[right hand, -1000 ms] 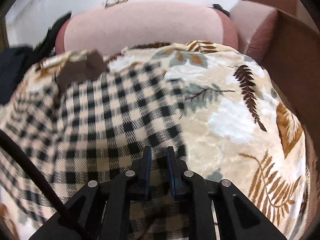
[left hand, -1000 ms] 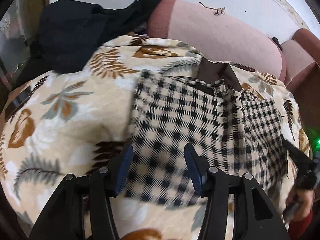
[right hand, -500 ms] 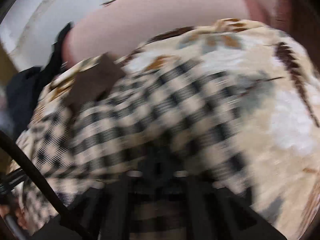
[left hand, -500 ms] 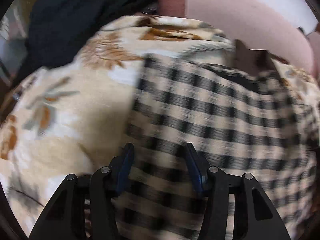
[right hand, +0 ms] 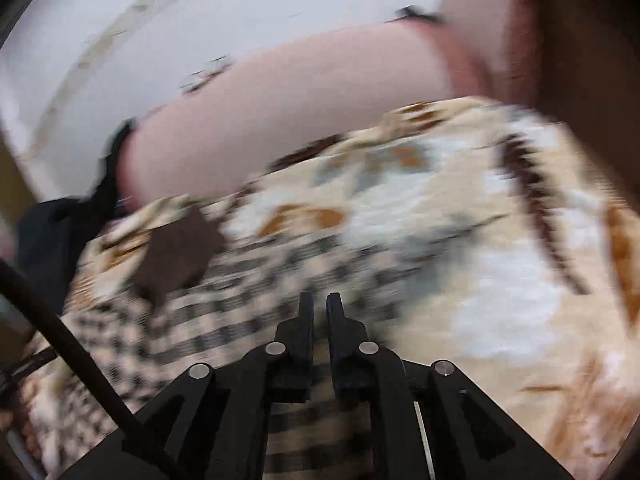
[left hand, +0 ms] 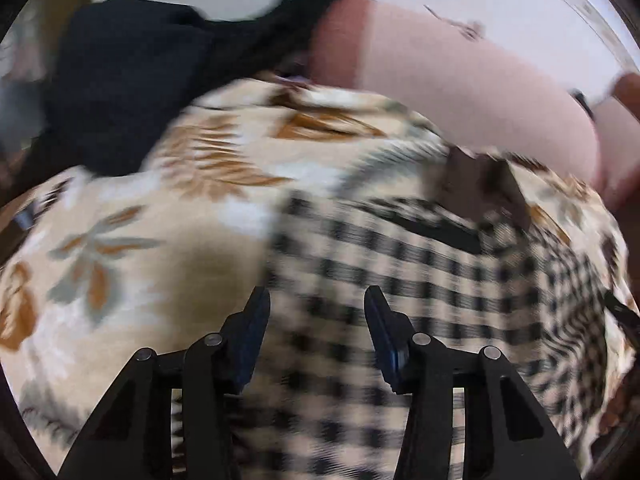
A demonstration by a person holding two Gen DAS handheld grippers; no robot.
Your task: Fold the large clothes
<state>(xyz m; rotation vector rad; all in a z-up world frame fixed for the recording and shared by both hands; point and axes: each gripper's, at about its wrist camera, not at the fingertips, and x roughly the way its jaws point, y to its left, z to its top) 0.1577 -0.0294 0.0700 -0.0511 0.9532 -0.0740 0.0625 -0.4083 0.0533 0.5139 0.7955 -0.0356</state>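
Observation:
A black-and-cream checked shirt (left hand: 400, 280) with a brown collar (left hand: 480, 184) lies spread on a leaf-patterned blanket (left hand: 140, 240). My left gripper (left hand: 316, 296) hovers over the shirt's left edge. Its jaws are well apart and closing, and the pads do not press the cloth. In the right wrist view the shirt (right hand: 240, 312) and its collar (right hand: 176, 252) lie to the left, blurred. My right gripper (right hand: 320, 300) is above the shirt's right edge. Its jaws are a narrow slit apart and opening. I see no cloth pinched between them.
The blanket (right hand: 500, 280) covers a pink sofa whose backrest (left hand: 460, 72) runs behind the shirt. A pair of glasses (left hand: 460, 28) rests on top of the backrest. A dark garment (left hand: 120, 80) is heaped at the far left. A black cable (right hand: 60, 340) crosses the lower left.
The left gripper has drifted along the shirt's left edge with its jaws a little narrower. The right gripper has swung and rolled, so its view now tilts. Both current views are blurred.

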